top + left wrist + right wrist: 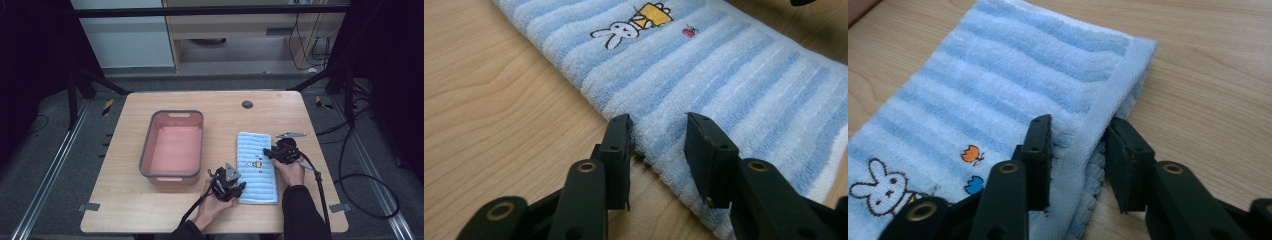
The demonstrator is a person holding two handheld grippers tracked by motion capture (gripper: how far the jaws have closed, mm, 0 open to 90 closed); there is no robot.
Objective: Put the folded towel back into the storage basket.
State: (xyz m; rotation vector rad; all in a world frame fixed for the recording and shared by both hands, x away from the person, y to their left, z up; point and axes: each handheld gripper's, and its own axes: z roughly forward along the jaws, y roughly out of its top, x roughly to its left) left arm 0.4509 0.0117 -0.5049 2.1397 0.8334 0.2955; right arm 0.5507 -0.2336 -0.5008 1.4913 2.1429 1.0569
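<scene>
A folded towel with light and dark blue stripes and a small rabbit picture lies flat on the right half of the wooden table. My left gripper is at the towel's near left edge. In the left gripper view, the left gripper is open, and the towel edge lies between its jaws. My right gripper is at the towel's right side. In the right gripper view, the right gripper is open astride the hem of the towel, not pinching it.
A pink basin with a grey rim stands left of the towel, with nothing inside. A black round cap sits in the tabletop near the far edge. Bare wood runs along the near edge. Cables trail off to the right.
</scene>
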